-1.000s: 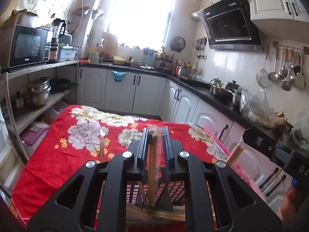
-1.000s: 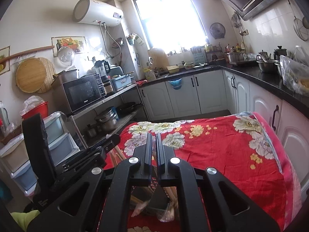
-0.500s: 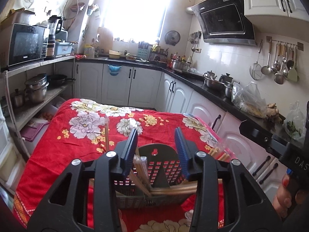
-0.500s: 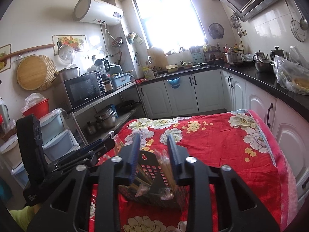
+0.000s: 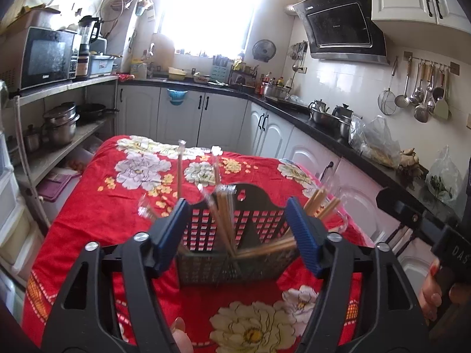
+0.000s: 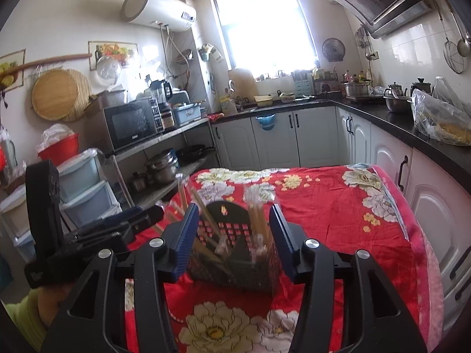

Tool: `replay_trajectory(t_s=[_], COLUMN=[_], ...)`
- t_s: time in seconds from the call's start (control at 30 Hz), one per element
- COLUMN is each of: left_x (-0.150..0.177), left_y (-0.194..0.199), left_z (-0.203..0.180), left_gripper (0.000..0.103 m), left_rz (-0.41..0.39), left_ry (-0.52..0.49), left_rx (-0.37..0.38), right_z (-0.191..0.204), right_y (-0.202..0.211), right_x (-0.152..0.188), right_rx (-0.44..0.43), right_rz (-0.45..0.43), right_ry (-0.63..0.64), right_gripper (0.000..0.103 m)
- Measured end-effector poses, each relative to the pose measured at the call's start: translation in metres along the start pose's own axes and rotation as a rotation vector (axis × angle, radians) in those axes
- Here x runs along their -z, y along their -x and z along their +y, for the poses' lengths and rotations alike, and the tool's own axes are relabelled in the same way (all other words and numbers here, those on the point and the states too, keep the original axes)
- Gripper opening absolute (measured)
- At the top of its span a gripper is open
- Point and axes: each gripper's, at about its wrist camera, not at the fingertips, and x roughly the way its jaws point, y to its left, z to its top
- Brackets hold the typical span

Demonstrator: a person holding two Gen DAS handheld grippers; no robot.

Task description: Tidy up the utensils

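A black perforated utensil basket (image 5: 244,253) stands on the red flowered tablecloth (image 5: 117,206), filled with wooden chopsticks (image 5: 223,206) in clear wrappers that lean several ways. My left gripper (image 5: 235,203) sits just in front of it with its jaws opening; nothing is pressed between its blue pads (image 5: 170,232). In the right wrist view the same basket (image 6: 235,261) and chopsticks (image 6: 257,214) show between the fingers of my right gripper (image 6: 234,207), whose jaws are also opening and hold nothing. The left gripper's body (image 6: 117,226) appears at the left there.
White cabinets and a black counter (image 5: 338,123) with pots and bags run along the right and back. An open shelf with a microwave (image 5: 47,56) and pans stands left of the table. A person's hand (image 5: 429,291) holds the other gripper at the lower right.
Both grippers were shut on wrapped chopsticks over the basket; both have let go, spread their jaws and drawn back, so the whole basket now shows.
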Motion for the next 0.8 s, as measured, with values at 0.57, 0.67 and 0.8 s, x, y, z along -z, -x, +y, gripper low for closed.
replay_trajectory(t_s=[0.57, 0.67, 0.8], left_x=[0.039, 0.045, 0.055], left_y=[0.023, 0.023, 0.024], left_z=[0.013, 0.012, 0.013], left_gripper=[0.092, 0.092, 0.092], left_rz=[0.064, 0.081, 0.095], left_ry=[0.008, 0.002, -0.002], left_rx=[-0.022, -0.024, -0.021], right_z=[0.016, 0.016, 0.012], right_y=[0.013, 0.011, 0.008], right_x=[0.051, 0.060, 0.072], right_rx=[0.014, 0.023, 0.033], right_rz=[0.063, 0.077, 0.091], right_ry=[0.041, 0.045, 0.038], right_gripper=[0.081, 0.084, 0.087])
